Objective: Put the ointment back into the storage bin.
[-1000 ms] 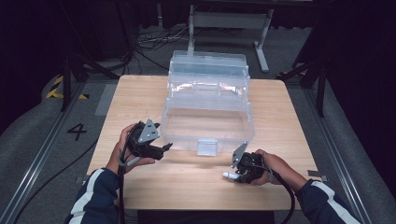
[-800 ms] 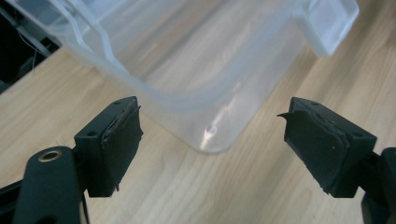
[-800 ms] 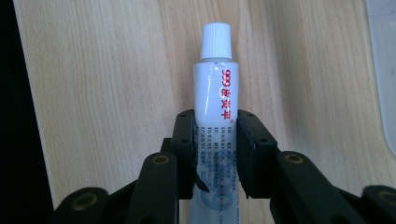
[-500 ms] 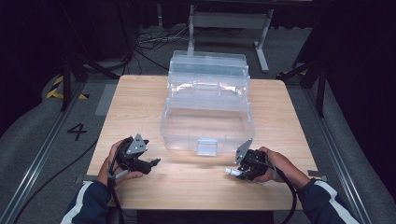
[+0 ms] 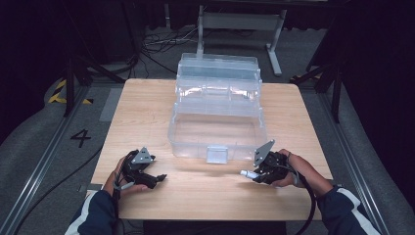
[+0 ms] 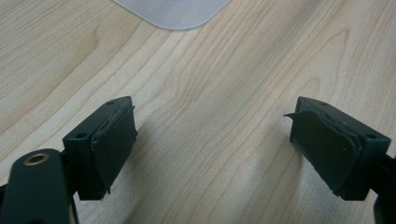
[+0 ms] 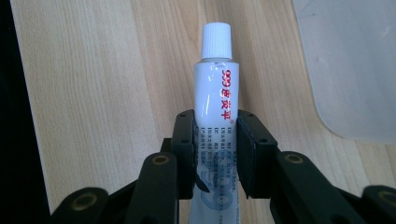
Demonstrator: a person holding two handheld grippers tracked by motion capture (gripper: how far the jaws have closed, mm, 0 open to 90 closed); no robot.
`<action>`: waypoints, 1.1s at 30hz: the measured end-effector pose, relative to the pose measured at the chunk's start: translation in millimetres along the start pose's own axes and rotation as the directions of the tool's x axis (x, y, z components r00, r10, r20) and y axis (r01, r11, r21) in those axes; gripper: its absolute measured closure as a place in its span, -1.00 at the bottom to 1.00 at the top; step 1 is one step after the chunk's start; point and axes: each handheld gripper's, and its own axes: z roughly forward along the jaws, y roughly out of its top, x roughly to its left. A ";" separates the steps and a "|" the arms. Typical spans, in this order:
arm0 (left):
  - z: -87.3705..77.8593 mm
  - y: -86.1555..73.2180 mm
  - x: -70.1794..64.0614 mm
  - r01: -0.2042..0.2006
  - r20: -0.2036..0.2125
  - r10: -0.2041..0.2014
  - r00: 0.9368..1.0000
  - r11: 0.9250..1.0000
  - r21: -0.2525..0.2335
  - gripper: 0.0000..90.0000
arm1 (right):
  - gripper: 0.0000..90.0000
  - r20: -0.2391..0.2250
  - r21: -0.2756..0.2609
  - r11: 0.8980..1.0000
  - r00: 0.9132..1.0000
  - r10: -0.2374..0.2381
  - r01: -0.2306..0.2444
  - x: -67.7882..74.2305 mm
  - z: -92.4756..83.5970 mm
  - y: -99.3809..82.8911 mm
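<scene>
The left gripper [image 5: 155,178] has dropped from beside the clear box [image 5: 217,117] to the near-left part of the table [image 5: 147,103], at about seven o'clock from the box. Its jaws have just been opening and stand wide with nothing between them, bare wood below. So that hand looks free, probably to steady the box. The right gripper [image 5: 246,174] has barely shifted, at about five o'clock from the box; it clamps a white tube [image 7: 215,84], cap pointing forward, likely bound for the box.
</scene>
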 end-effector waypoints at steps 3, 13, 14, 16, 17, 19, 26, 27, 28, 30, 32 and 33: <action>0.0 0.0 0.0 0.000 0.000 0.000 1.000 1.000 0.000 -0.68 | 0.57 0.008 -0.005 1.000 1.000 -0.001 0.001 0.0 -1.7 -0.4; 0.2 0.1 -0.5 0.005 -0.004 -0.005 1.000 1.000 0.000 -0.68 | 0.57 0.027 -0.034 0.999 1.000 -0.016 0.017 3.2 -17.0 -0.3; 0.2 0.1 -0.5 0.005 -0.004 -0.005 1.000 1.000 0.000 -0.68 | 0.57 0.027 -0.035 0.999 1.000 -0.010 0.011 3.8 -18.6 -0.3; 0.1 0.2 -0.4 0.004 -0.003 -0.004 1.000 1.000 0.002 -0.68 | 0.57 0.033 -0.031 0.999 0.999 -0.020 0.021 3.7 -22.9 0.3; 0.2 0.1 -0.4 0.005 -0.003 -0.005 1.000 1.000 0.001 -0.68 | 0.57 0.040 -0.035 0.999 0.999 -0.022 0.024 3.7 -25.0 0.6; 0.2 0.2 -0.4 0.005 -0.003 -0.005 1.000 1.000 0.001 -0.68 | 0.57 0.044 -0.039 0.999 0.999 -0.027 0.029 3.0 -31.6 2.9; 0.5 0.4 -0.4 0.008 -0.002 -0.008 1.000 1.000 0.001 -0.69 | 0.57 0.068 -0.041 0.998 0.996 -0.051 0.054 -0.7 -55.0 15.4; 0.4 0.4 -0.3 0.006 -0.003 -0.006 1.000 1.000 0.001 -0.69 | 0.57 0.072 -0.041 0.998 0.996 -0.050 0.054 -1.7 -58.1 17.2; 0.4 0.5 -0.2 0.005 -0.002 -0.005 1.000 1.000 0.001 -0.69 | 0.57 0.081 -0.041 0.998 0.995 -0.052 0.055 -2.8 -61.4 19.6; 0.4 0.4 -0.2 0.005 -0.002 -0.005 1.000 1.000 0.001 -0.69 | 0.57 0.085 -0.036 0.998 0.995 -0.056 0.059 -3.6 -64.5 21.6; 0.5 0.4 -0.3 0.006 -0.001 -0.006 1.000 1.000 0.001 -0.69 | 0.57 0.094 -0.040 0.997 0.994 -0.064 0.068 -4.4 -70.0 25.7; 0.5 0.5 -0.2 0.005 -0.002 -0.005 1.000 1.000 0.001 -0.69 | 0.57 0.098 -0.038 0.997 0.993 -0.064 0.068 -4.5 -71.9 27.5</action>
